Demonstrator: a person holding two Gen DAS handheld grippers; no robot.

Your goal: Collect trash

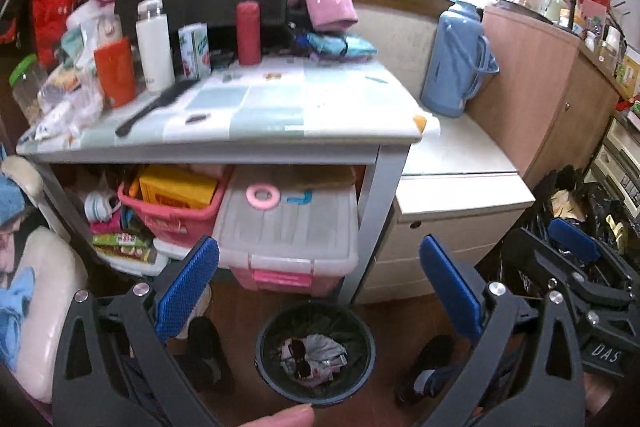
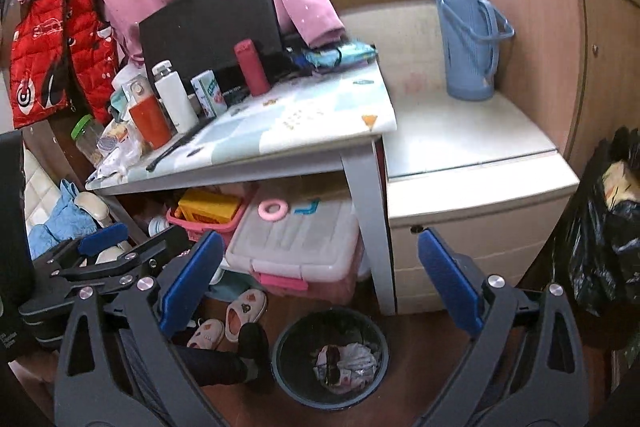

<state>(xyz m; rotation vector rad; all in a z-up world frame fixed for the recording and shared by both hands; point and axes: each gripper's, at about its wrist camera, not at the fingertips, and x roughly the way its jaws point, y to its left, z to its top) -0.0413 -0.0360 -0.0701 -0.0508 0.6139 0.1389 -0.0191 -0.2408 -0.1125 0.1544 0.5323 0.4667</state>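
Both the left gripper point(image 1: 318, 279) and right gripper point(image 2: 318, 275) hung wide open and empty above a floor bin point(image 2: 330, 361) holding crumpled wrappers point(image 2: 347, 367).

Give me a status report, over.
Left tool open, empty. Right tool open, empty. Trash bin on floor holds crumpled wrappers. Nothing blocking it.
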